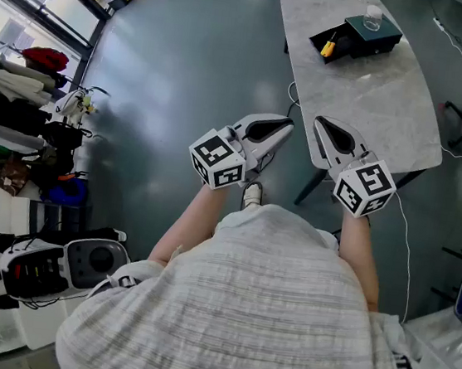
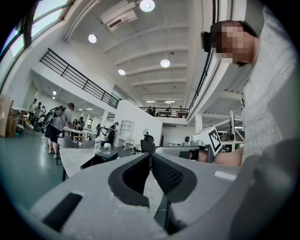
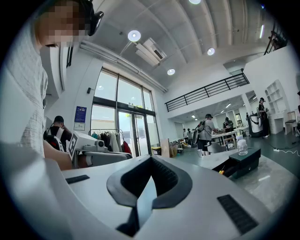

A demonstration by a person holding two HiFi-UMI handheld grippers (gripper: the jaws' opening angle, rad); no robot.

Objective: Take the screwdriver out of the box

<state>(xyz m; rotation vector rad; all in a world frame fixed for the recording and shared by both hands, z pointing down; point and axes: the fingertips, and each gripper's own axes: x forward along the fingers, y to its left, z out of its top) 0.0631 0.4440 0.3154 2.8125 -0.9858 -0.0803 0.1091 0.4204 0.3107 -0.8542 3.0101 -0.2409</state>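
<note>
The left claw and the right claw were both closed with nothing between the jaws, side by side at the near edge of the marble bench. The screwdriver lay in the open box, at 1 o'clock from the claws and well apart from them.

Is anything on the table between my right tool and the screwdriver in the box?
Nothing visible. Bare table lies between the right tool and the box. The screwdriver lies in the box's pulled-out tray. The jar stands on the box's top, behind the tray.
</note>
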